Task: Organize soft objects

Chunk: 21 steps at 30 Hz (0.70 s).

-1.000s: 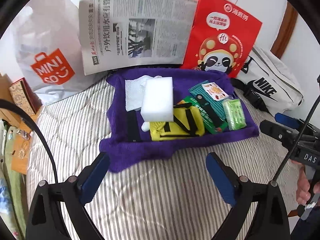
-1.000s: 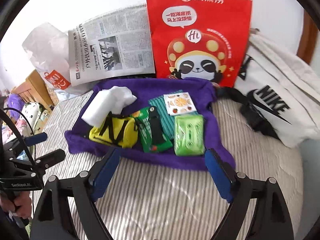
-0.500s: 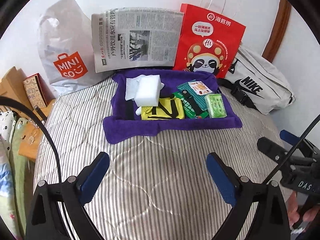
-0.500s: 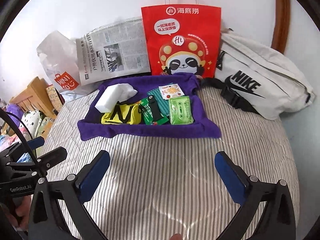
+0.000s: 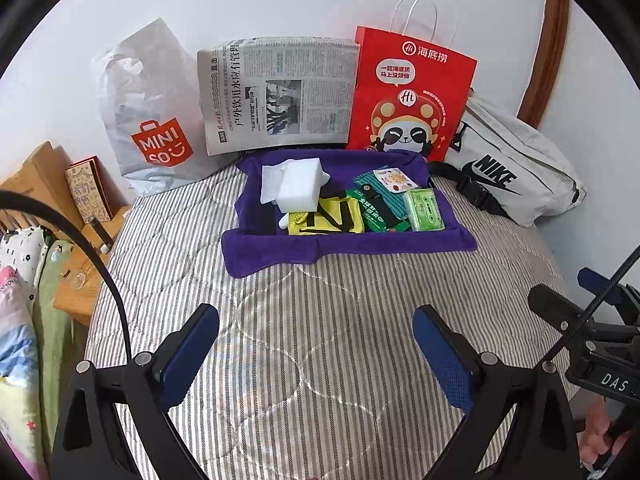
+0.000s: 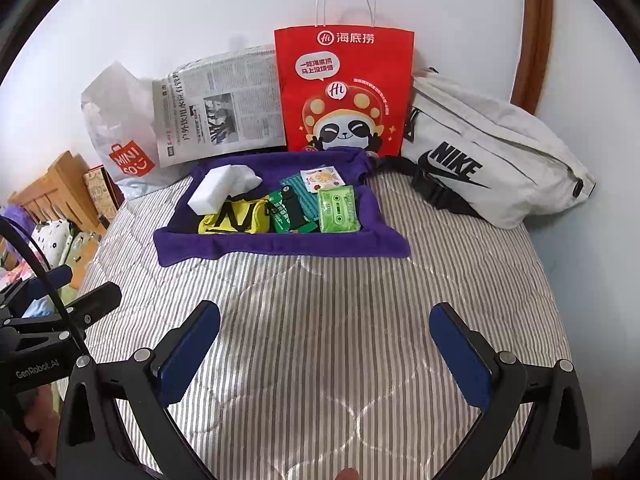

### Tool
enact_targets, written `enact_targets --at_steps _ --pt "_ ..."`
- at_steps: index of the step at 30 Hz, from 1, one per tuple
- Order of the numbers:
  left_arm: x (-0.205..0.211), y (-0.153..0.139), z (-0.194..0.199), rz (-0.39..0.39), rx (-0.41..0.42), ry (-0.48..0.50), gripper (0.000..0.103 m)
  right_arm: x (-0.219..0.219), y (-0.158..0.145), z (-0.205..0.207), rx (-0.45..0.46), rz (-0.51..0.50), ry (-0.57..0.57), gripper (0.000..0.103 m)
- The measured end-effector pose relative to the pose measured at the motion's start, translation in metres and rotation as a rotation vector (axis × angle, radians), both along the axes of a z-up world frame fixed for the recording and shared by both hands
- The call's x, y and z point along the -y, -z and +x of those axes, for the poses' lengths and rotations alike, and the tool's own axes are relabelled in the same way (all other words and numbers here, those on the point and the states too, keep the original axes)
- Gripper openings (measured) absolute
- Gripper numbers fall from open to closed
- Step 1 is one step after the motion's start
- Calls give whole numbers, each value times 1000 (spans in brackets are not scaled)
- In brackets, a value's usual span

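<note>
Striped bedspread point(image 5: 320, 340) ahead. I see soft items, white sponge point(image 5: 299, 184) and yellow pouch point(image 5: 326, 220), sitting on purple towel point(image 5: 348, 246) near the wall. Left gripper point(image 5: 316, 344) and right gripper point(image 6: 325, 344) both spread wide, holding nothing, well short of towel.

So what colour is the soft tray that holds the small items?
Purple soft fabric tray, clearest in the right wrist view.

A striped quilted bed point(image 6: 320, 320) meets a white wall point(image 6: 200, 12); wooden furniture point(image 5: 44, 176), perhaps a headboard, stands left.

Black claw point(image 5: 316, 344) frames, blue pads point(image 5: 442, 358), silver screws, black cables.
</note>
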<state>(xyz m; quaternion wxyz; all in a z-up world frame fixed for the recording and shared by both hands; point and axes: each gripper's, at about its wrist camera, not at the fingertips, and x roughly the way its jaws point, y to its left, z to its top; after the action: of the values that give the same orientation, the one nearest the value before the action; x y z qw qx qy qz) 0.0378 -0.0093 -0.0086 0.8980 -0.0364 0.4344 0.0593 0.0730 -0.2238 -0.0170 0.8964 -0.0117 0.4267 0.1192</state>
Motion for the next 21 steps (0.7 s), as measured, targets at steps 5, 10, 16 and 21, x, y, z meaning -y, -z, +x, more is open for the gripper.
enact_targets --at_steps 5,10,16,21 --pt "1 -4 -6 1 11 2 98 1 -2 -6 2 -8 2 103" --pt "1 -5 -8 4 12 -2 98 1 -4 -9 7 -10 5 103" --pt "-2 -4 -11 2 5 -6 98 6 -5 -11 -7 14 13 103" --pt "-1 -3 -12 4 -1 -6 98 8 -5 -12 -9 2 17 103"
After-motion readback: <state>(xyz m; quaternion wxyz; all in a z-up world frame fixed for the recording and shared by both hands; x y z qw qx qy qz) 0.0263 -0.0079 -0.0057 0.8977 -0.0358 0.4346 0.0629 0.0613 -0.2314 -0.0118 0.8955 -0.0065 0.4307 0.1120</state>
